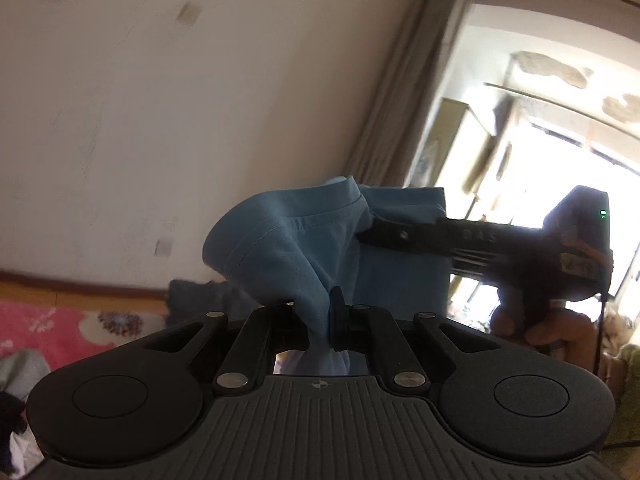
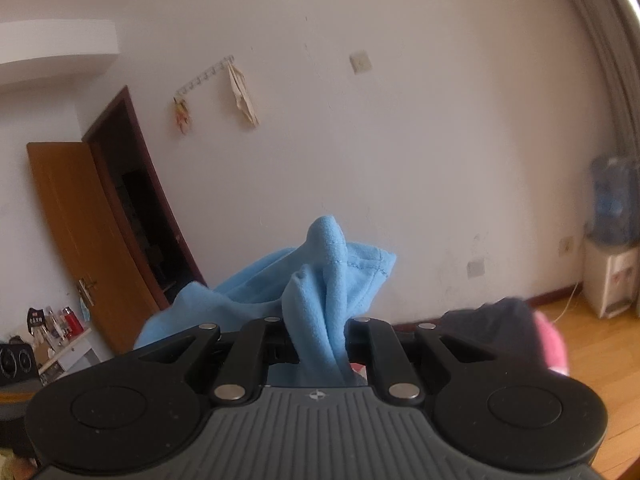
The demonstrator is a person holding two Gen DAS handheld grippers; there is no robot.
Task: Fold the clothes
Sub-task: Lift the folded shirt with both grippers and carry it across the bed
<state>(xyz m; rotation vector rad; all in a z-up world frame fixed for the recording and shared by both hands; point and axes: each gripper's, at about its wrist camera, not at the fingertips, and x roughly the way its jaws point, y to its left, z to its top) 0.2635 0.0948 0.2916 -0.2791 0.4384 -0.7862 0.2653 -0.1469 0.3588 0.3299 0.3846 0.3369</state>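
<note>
Blue garment (image 1: 288, 240) held up in the air before a white wall (image 1: 120, 120), bunched cloth pinched tight by the left gripper (image 1: 320, 320), another fold squeezed by the right gripper (image 2: 320, 332), both pointed slightly downward, lettering on the right gripper too blurred to be read.

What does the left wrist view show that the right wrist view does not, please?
Only the left wrist view shows the right gripper from outside, the bright window and the curtain. Only the right wrist view shows the open wooden door, the wall hooks and the water dispenser. Both show the blue garment clamped in shut jaws.
</note>
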